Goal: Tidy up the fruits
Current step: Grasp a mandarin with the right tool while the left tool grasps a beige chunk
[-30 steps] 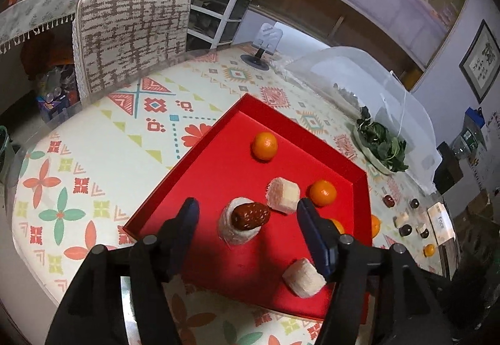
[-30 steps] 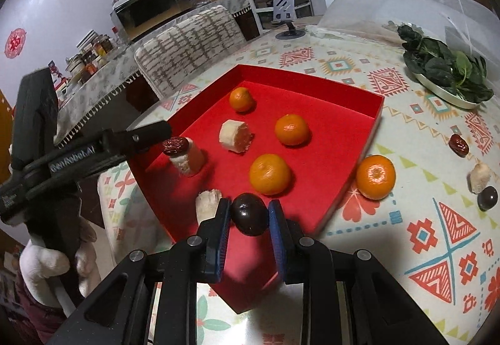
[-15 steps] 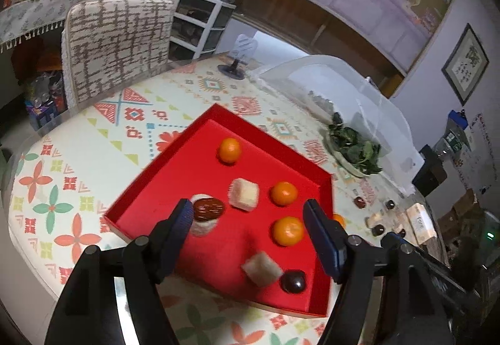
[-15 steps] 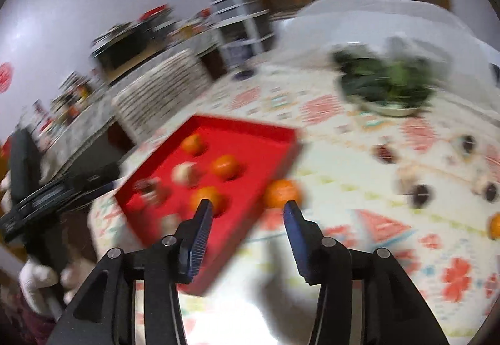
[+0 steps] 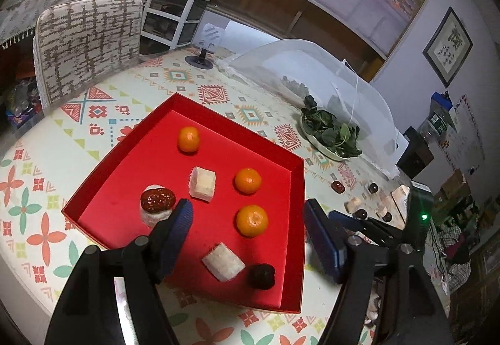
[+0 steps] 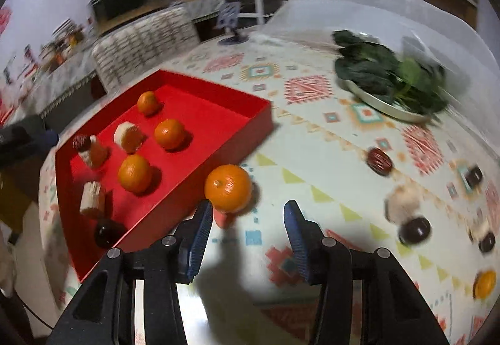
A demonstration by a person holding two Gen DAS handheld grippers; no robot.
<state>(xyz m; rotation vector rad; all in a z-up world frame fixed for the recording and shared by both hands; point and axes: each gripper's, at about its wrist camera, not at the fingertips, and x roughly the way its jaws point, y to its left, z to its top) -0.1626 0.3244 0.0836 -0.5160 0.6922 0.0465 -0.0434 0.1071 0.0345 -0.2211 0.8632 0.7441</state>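
The patterned table [image 5: 103, 114] fills both views, with the red tray [image 5: 137, 189] at the centre of the left wrist frame. In the tray lie 3 tangerines [image 5: 252, 220], 3 pale fruit chunks [image 5: 222, 261] (1 topped with a red date [image 5: 157, 199]) and a dark round fruit [image 5: 262, 275]. The left gripper [image 5: 247, 239] hangs open above it, empty. The right gripper [image 6: 248, 235] stands open and empty near a loose tangerine [image 6: 228, 187] just outside the tray's lower right wall.
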